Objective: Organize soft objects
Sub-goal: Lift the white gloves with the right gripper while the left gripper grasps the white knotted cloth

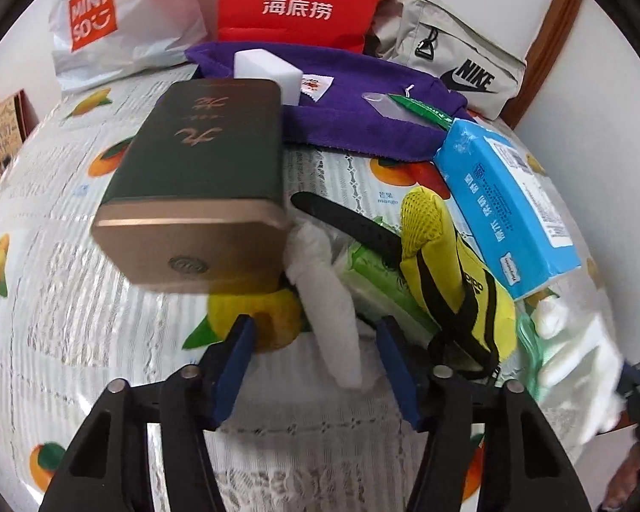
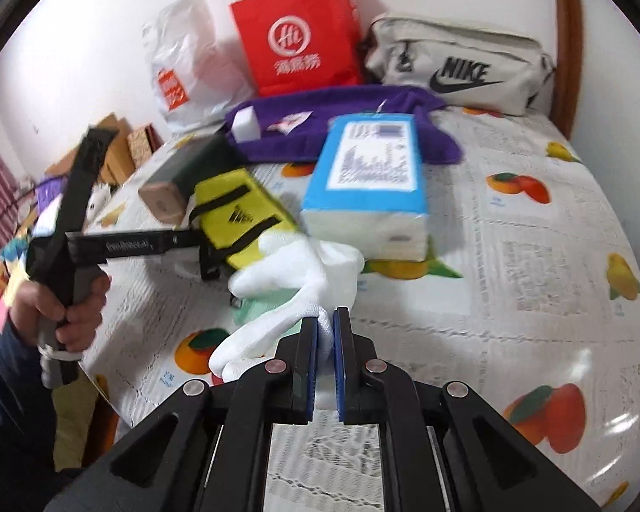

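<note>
Fruit-print tablecloth (image 2: pixel 533 256) fills both views. Low centre in the right view, the right gripper (image 2: pixel 325 320) is clamped on a white glove (image 2: pixel 303 273), probably to drag it clear of the pile. Left gripper (image 1: pixel 315 333) straddles another glove (image 1: pixel 337 315), jaws apart. Tin (image 1: pixel 200 196), yellow pouch (image 1: pixel 461 281) and tissue pack (image 1: pixel 503 209) crowd close.

The printed label on the blue plastic tissue pack (image 2: pixel 365 170) is blurred and unreadable. The flat green wet-wipe packet (image 1: pixel 377 283) lies mostly hidden under the yellow mesh glove (image 1: pixel 452 264). The white knit glove (image 1: pixel 584 367) blurs at the right edge.
</note>
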{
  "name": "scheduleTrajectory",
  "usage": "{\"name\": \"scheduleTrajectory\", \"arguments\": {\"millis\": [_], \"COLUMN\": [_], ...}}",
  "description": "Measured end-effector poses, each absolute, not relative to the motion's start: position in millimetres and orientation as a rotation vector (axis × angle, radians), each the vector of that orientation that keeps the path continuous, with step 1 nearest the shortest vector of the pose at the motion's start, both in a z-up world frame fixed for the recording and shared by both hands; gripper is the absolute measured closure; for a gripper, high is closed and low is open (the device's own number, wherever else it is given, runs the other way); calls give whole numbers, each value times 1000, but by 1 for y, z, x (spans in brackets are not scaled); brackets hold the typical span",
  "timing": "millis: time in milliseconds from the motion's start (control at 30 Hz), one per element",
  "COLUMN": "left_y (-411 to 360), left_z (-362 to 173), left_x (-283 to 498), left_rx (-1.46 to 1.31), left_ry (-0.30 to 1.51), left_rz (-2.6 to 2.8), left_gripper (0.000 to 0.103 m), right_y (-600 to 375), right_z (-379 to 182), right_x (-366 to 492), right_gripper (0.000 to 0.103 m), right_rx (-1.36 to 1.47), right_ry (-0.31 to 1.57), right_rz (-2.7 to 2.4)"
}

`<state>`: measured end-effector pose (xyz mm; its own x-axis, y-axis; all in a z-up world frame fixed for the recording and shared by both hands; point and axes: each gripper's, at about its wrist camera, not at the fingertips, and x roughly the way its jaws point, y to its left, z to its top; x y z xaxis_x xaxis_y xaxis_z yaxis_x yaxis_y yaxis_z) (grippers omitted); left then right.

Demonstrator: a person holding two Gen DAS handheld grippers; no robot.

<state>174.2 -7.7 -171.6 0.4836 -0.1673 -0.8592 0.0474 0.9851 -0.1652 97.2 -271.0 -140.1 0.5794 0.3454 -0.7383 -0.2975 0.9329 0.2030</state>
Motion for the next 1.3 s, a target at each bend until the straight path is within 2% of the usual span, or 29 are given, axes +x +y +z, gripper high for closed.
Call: {"name": "scheduleTrajectory", "arguments": {"millis": [133, 233, 300, 367, 433, 533, 767, 800, 833, 900, 1033, 1267, 1300], "left_y": [-14, -11, -6, 0, 5, 14, 21, 20, 18, 14, 8, 2, 2], "left_z": [-173, -172, -171, -169, -167, -164, -160, -160, -160, -159, -162, -173, -173], "left_x": [178, 173, 167, 158, 148, 134, 135, 137, 140, 148, 164, 179, 179], "left_rx": [-75, -78, -86, -81, -79, -78, -133, -138, -142, -145, -157, -206, -213], "left_ry": [1054, 1058, 1066, 1067, 1069, 1072, 1055, 1053, 1052, 1045, 1043, 1045, 1041], "left_rz": [-121, -132, -132, -125, -124, -112, -161, -172, -182, -187, -205, -219, -222], "left_gripper": [77, 90, 93, 93, 94, 94, 93, 88, 76, 61, 57, 58, 61], "right_y": [-280, -278, -277, -275, -273, -272, -268, -268, -267, -265, -260, -247, -246], "right_z": [-138, -148, -155, -156, -156, -157, -170, -170, -171, -173, -179, -181, -182], "right_x": [96, 97, 96, 93, 91, 91, 117, 118, 120, 124, 134, 142, 143], "right_gripper": [95, 92, 91, 79, 45, 30, 28, 27, 24, 22, 22, 23, 27], "right_rx": [76, 40, 32, 37, 39, 48, 143, 149, 155, 159, 161, 126, 119], "right_ry": [873, 914, 934, 931, 913, 877, 923, 924, 925, 925, 937, 923, 921], "right_rz": [385, 353, 354, 376, 380, 351, 343, 344, 349, 349, 356, 383, 382]}}
